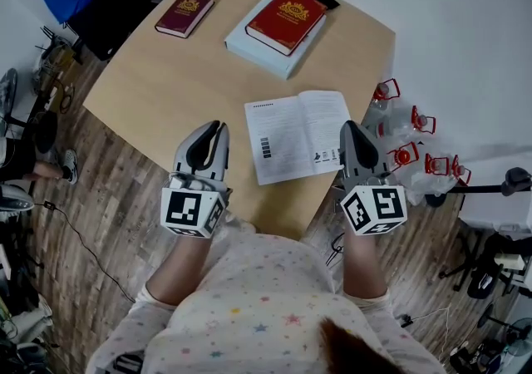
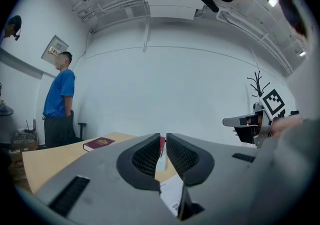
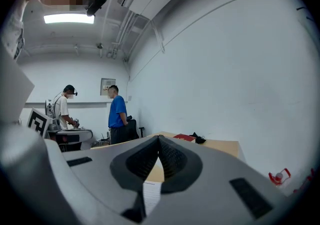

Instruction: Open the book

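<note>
The book lies open and flat on the wooden table, near the near edge, with its lower right corner close under the right gripper. That gripper's jaws are closed tip to tip on nothing. The left gripper hangs beside the book's left page, its jaws barely apart and nothing in the slit. The task looks done, so the likely trouble is undoing it. A jaw that dips could catch the thin corner page, flip it back, or drag the book off the nearby edge. The pages look light enough to fall shut if nudged. Further back, a red book rests on a pale blue box-like slab, which is closed, so any contents are hidden. On the floor, clear bottles with red caps cluster; their contents cannot be made out.
</note>
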A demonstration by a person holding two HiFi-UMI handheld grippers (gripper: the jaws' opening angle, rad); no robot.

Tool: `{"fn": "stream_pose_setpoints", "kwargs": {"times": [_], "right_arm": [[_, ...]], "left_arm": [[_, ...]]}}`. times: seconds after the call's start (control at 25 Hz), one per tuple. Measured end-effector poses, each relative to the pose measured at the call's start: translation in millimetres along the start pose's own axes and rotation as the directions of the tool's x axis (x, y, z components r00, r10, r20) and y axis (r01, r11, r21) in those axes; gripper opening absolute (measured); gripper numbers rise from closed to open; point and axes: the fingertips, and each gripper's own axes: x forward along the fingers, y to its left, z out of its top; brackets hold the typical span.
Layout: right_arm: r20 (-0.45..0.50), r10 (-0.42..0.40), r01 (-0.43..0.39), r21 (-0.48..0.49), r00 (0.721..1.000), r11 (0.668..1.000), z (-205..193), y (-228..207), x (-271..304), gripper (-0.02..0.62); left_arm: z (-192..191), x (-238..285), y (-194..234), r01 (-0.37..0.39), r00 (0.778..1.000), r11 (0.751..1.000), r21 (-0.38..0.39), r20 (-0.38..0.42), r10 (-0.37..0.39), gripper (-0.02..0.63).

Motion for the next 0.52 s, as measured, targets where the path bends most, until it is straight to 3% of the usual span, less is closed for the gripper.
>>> {"fn": "stream_pose_setpoints", "kwargs": {"times": [0.52], "right_arm": [[0.01,-0.004,0.004,-0.017,1.0,1.0,4.9,4.7,1.4,0.0]], "left_arm": [[1.6,2.6,0.9,0.007,1.0,1.0,-0.001,0.002,-0.007,0.043]]}}
